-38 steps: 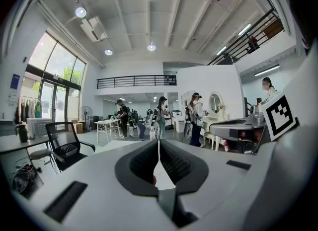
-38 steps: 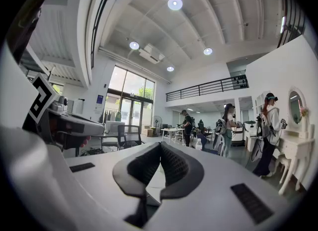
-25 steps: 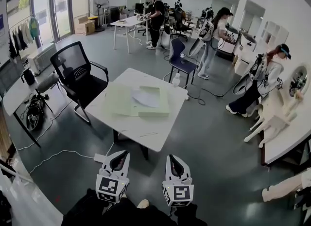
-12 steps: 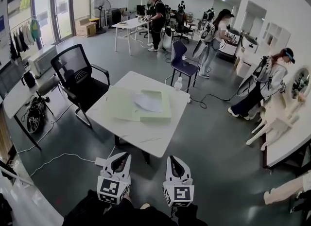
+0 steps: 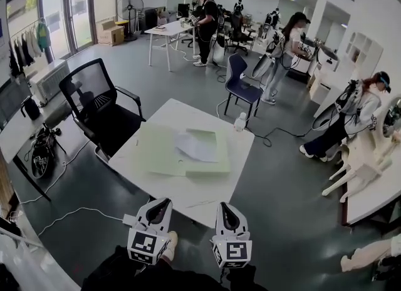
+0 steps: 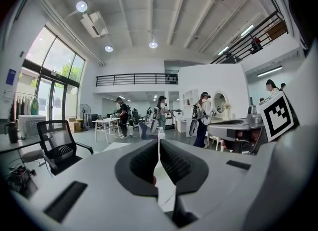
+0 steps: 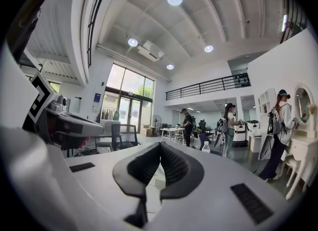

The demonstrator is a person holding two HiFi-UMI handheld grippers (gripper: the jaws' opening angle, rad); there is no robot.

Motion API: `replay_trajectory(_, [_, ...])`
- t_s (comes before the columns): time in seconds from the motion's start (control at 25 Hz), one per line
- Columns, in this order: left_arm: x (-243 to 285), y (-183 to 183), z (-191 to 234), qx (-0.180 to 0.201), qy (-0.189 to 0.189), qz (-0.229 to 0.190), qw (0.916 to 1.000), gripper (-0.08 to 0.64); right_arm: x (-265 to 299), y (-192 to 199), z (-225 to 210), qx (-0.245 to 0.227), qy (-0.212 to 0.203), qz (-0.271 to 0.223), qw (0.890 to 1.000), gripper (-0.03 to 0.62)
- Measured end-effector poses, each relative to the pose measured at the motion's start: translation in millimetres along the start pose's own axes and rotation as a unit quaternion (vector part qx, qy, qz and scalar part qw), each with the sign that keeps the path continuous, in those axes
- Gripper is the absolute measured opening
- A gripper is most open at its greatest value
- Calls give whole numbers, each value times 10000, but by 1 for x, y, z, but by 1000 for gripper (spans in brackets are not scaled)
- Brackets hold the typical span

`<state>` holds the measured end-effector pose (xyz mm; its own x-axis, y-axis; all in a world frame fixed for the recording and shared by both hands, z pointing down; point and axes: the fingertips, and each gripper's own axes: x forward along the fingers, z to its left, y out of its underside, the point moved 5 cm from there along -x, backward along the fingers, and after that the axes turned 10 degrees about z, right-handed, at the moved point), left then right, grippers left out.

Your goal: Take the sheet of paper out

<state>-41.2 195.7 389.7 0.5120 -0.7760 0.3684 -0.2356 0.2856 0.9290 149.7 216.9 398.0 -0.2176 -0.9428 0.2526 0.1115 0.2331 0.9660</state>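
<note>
The left tool (image 6: 158, 156) is showing its jaws pressed together with nothing between them, and the right tool (image 7: 160, 156) is likewise pinched shut and carrying nothing. Both are hanging side by side in the air, short of the near edge of the white counter (image 5: 188, 199) and pointing towards it.

On the counter, a pale green folder (image 5: 156, 152) is lying opened out, and the sheet of paper (image 5: 195, 146) is resting on it, white and slightly rumpled, towards the half with the raised rim. It is well apart from both tools. A water bottle (image 5: 240, 121) is standing at the far corner of the counter, and a black chair (image 5: 100, 105) is standing to the left.

The step in hand seems to be the approach, with the grasp not yet begun. The next move is calling for one tool to open and reach over the folder to a free edge of the sheet, while the other is probably pinning the folder so that it is not sliding along.
</note>
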Motion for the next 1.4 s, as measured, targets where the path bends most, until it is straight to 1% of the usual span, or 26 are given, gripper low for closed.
replay_trajectory(0.28, [73, -24, 73, -55, 64, 89, 9999, 29, 103, -23, -7, 39, 22, 172, 9998, 17])
replay_trajectory(0.56, [139, -36, 129, -122, 191, 234, 9995, 29, 182, -37, -13, 38, 74, 340, 9994, 17])
replay_trajectory(0.96, [206, -43, 182, -198, 332, 360, 9986, 29, 265, -42, -24, 95, 129, 575, 9982, 17])
replay_trajectory(1.2, [234, -41, 214, -237, 404, 457, 9979, 29, 304, -45, -21, 112, 164, 672, 9975, 17])
replay_trajectory(1.4, [254, -35, 236, -274, 373, 511, 9976, 29, 329, -39, -19, 105, 178, 783, 9967, 17])
